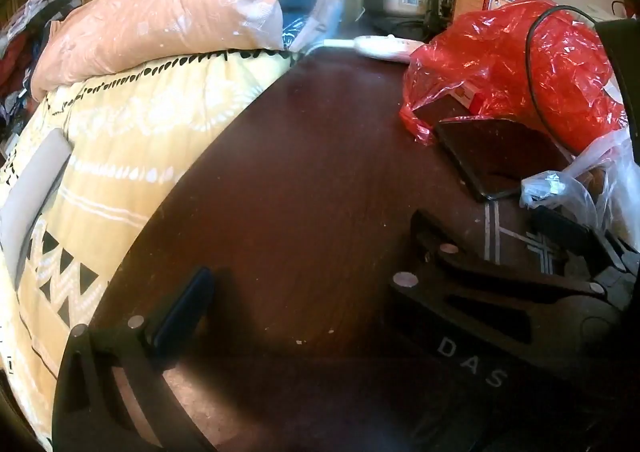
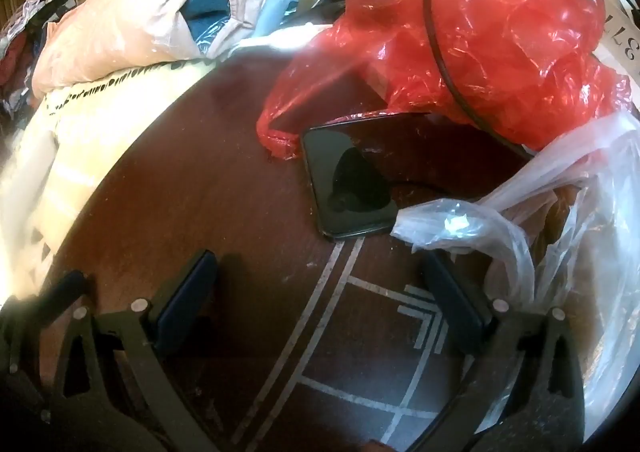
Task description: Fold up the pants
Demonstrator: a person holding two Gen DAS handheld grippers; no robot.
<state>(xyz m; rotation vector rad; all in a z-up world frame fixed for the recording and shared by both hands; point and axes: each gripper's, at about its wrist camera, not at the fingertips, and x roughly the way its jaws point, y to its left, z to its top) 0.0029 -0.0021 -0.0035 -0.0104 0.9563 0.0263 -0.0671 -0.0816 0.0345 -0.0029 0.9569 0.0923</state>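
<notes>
A: Entry. Both grippers low over the dark table (image 2: 224, 188). Right gripper (image 2: 320, 292): jaws wide apart, nothing between them but bare wood and the pale inlay lines.

B: Left gripper (image 1: 312, 284)?

A: Also spread wide, empty. In its view the right gripper crosses the lower right of the frame, so the two sit side by side. My guess: a parked, ready pose, not a grasp.

B: Where are the pants?

A: Can't pick them out for certain. Upper left of both frames shows a heap of cloth (image 1: 168, 12), peach with blue folds, on a yellow patterned bedspread (image 1: 120, 156) just beside the table edge. Pants may be in that heap; none on the table.

B: Clutter?

A: Right side of frame: red bag (image 2: 480, 40) with a black cable over it, phone (image 2: 348, 180) lying flat, clear bag (image 2: 560, 212) touching the phone's corner. Folding room is likely the bare wood, centre left.
</notes>
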